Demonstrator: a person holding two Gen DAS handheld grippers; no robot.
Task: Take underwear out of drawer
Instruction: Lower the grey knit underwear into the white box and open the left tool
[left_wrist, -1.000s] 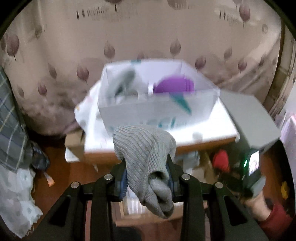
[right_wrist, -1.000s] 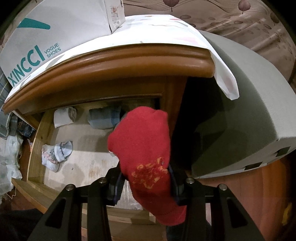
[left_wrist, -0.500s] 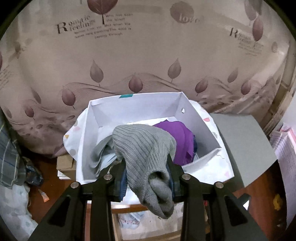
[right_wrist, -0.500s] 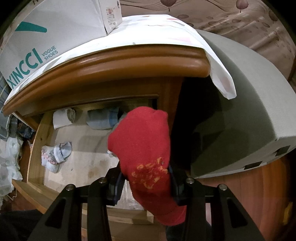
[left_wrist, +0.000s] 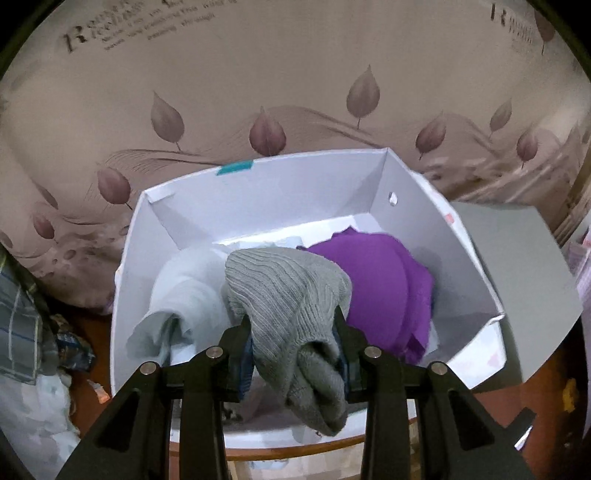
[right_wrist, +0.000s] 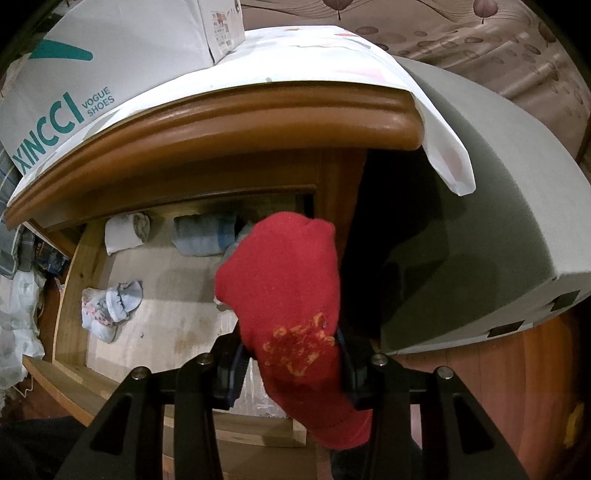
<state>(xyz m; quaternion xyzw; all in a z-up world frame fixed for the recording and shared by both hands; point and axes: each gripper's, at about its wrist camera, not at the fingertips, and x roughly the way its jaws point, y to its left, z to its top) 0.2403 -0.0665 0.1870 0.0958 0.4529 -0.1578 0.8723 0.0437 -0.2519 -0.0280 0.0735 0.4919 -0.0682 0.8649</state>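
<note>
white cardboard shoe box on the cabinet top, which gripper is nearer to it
Left. The left gripper, holding a grey ribbed knit garment, hangs over the open white cardboard shoe box. The right gripper is lower, before the open drawer.

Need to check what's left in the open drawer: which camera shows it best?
The right wrist view: the drawer lies open below the red sock, with several folded bundles on its floor. The left wrist view shows only the white box, no drawer.

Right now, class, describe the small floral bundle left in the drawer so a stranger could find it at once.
Start at the open wooden drawer under the cabinet top. Look to its left side, nearer the front, apart from the two rolls at the back. The floral bundle alone mixes pale blue with pink-speckled white cloth.
</note>
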